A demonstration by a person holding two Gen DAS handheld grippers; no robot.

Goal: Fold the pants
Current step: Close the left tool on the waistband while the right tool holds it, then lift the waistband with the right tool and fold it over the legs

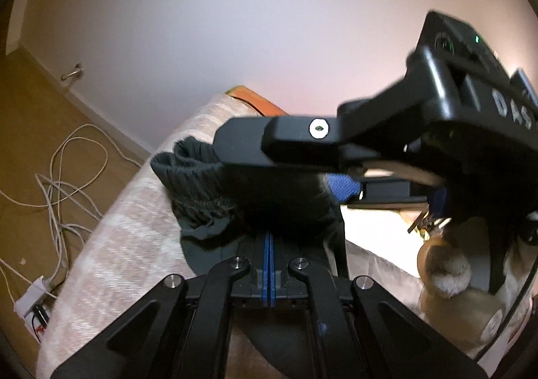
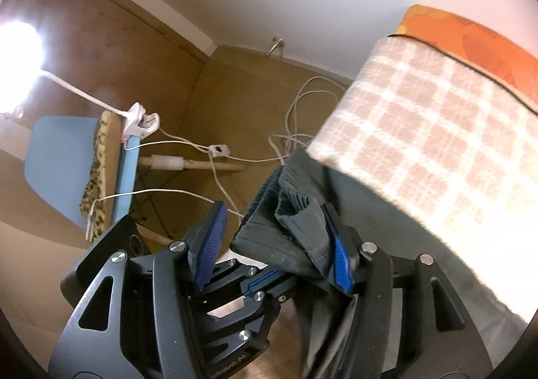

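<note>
The pants (image 1: pixel 198 190) are dark grey-green with a gathered elastic waistband, bunched above a checked beige blanket (image 1: pixel 117 244). My left gripper (image 1: pixel 270 239) is shut, its blue pads pressed together, and its tips are buried in the cloth. From the right wrist view, my right gripper (image 2: pixel 274 209) stands open. A folded wad of the pants (image 2: pixel 285 231) lies between its jaws, resting against the right pad (image 2: pixel 341 261) and clear of the left one. The right gripper's upper finger (image 1: pixel 269 143) crosses over the waistband in the left wrist view.
The blanket (image 2: pixel 420 130) covers a bed with an orange cover (image 2: pixel 470 39) at its far end. White cables (image 1: pixel 67 177) trail over the wooden floor. A plush toy (image 1: pixel 447 271) lies at the right. A blue chair (image 2: pixel 57 157) carries a clamp lamp (image 2: pixel 139 123).
</note>
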